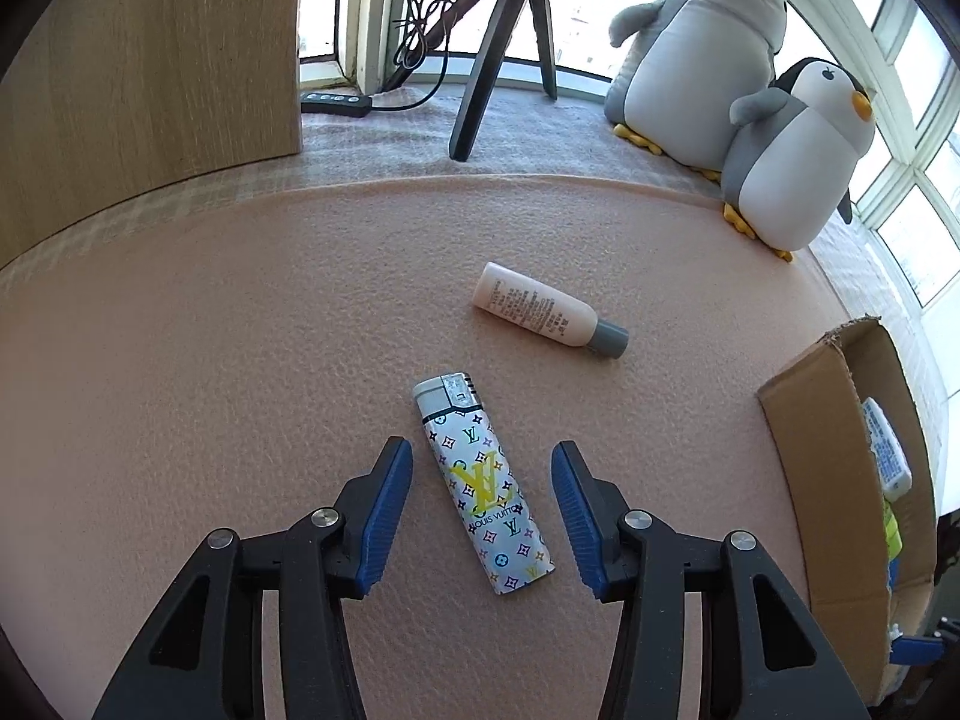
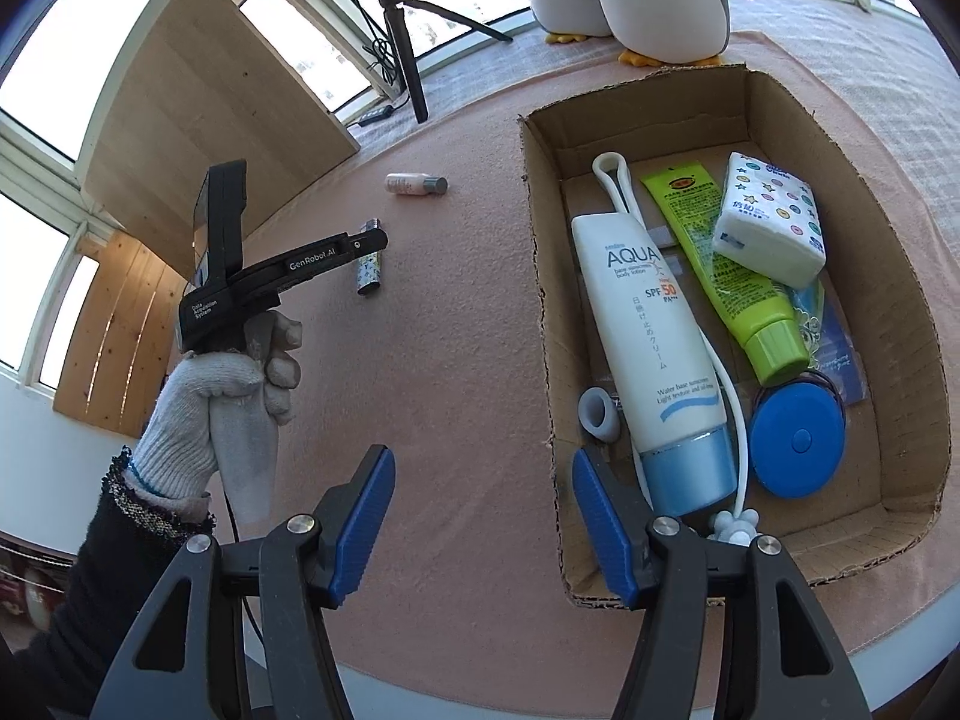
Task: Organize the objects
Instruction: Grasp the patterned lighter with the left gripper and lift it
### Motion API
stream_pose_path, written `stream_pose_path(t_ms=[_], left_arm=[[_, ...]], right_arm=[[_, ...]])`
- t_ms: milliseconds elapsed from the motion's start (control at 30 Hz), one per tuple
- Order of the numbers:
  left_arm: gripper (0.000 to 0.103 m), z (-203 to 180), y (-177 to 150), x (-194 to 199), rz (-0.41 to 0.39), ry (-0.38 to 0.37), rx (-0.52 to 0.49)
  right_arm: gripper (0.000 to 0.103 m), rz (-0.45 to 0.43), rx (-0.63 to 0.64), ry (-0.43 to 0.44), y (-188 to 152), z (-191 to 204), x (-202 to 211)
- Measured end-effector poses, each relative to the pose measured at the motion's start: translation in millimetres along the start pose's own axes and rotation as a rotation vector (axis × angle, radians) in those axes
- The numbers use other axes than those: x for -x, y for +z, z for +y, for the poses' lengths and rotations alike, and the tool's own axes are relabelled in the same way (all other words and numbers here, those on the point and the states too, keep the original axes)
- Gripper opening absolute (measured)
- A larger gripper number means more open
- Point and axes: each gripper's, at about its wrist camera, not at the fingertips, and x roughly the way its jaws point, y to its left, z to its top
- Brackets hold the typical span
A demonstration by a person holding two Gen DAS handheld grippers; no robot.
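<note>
A patterned white lighter [image 1: 483,487] lies flat on the pink mat, between the open fingers of my left gripper [image 1: 482,457], which touch nothing. Beyond it lies a small pale bottle with a grey cap [image 1: 549,312]. From the right wrist view the lighter [image 2: 369,264] and the bottle [image 2: 416,184] appear far off, with the left gripper [image 2: 375,238] over the lighter in a gloved hand [image 2: 237,387]. My right gripper [image 2: 483,468] is open and empty, straddling the near-left wall of the cardboard box [image 2: 537,228]. The box holds a sunscreen tube [image 2: 648,348], a green tube [image 2: 726,276], a tissue pack [image 2: 771,222] and a blue round case [image 2: 798,441].
Two plush penguins [image 1: 714,54] sit at the mat's far right by the window. A tripod [image 1: 504,42] and a power strip [image 1: 335,103] stand behind the mat. A wooden panel [image 1: 144,60] rises at the left. The cardboard box [image 1: 834,468] is to the right of the left gripper.
</note>
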Motion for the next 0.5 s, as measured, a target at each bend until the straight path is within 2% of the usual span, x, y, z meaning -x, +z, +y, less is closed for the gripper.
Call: stream_pose_path(t_ms=[100, 167, 267, 500], left_arm=[[0.050, -7.9, -0.3, -3.8, 0.006, 0.030, -0.035], [0.036, -10.4, -0.2, -5.4, 0.006, 0.052, -0.052], [0.025, -8.9, -2.3, -4.8, 0.001, 0.058, -0.056], [0.024, -5.5, -22.3, 6.7, -0.001, 0.022, -0.046]], right_arm=[[0.058, -0.016, -0.015, -0.005, -2.1, -5.9, 6.1], [0.058, -0.026, -0.025, -0.009, -2.1, -10.1, 9.5], [0.058, -0.035, -0.036, -0.012, -1.0, -13.9, 12.0], [0.058, -0.047, -0.038, -0.012, -0.7, -16.9, 14.9]])
